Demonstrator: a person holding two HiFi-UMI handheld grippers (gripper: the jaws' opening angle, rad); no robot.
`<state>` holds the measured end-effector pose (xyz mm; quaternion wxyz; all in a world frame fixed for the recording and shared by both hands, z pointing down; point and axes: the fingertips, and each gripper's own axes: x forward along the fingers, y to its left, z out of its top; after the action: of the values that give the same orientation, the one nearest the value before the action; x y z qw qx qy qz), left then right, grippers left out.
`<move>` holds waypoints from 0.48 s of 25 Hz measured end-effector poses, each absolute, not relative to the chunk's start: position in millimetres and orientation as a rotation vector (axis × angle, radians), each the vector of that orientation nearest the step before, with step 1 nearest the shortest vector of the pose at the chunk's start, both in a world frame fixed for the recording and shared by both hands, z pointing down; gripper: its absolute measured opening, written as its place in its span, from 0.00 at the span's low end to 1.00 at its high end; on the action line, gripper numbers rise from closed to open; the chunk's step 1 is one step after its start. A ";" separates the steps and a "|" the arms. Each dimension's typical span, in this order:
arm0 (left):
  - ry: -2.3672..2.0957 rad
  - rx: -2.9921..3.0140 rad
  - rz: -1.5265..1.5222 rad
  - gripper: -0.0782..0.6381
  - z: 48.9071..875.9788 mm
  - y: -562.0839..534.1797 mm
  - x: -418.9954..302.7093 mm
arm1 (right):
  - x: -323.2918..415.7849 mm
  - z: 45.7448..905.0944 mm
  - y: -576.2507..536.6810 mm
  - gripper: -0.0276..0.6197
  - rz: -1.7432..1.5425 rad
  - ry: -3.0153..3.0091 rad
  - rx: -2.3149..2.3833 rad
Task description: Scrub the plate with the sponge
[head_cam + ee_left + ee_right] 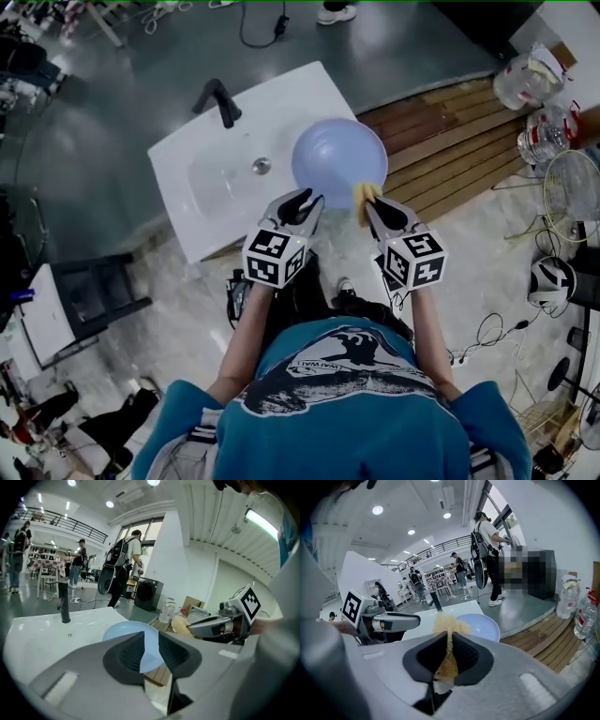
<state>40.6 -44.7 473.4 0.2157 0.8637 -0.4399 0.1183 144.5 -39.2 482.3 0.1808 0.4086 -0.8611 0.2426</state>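
Observation:
A light blue plate (337, 155) hangs over the right end of the white sink (216, 178). My left gripper (305, 197) is shut on the plate's near rim, and in the left gripper view the rim (140, 660) passes between the two pads. My right gripper (367, 202) is shut on a yellow sponge (364, 194), which sits at the plate's near right edge. In the right gripper view the sponge (449, 625) sticks out past the pads, with the plate (480, 625) just beyond it. Whether the sponge touches the plate I cannot tell.
A black faucet (220, 101) stands at the sink's back left. To the right lies a wooden slatted platform (450, 141) with water bottles (525, 84) and a fan (572, 187). A black chair (94, 295) stands at the left. People walk in the background.

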 end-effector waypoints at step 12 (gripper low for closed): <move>-1.403 2.273 0.204 0.23 466.0 57.7 103.5 | 209.0 476.2 44.3 0.09 0.681 -2.557 0.997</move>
<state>103.5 57.7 466.0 0.2293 0.8258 -0.5099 0.0741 209.0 44.3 476.2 0.1563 0.3482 -0.8931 0.2380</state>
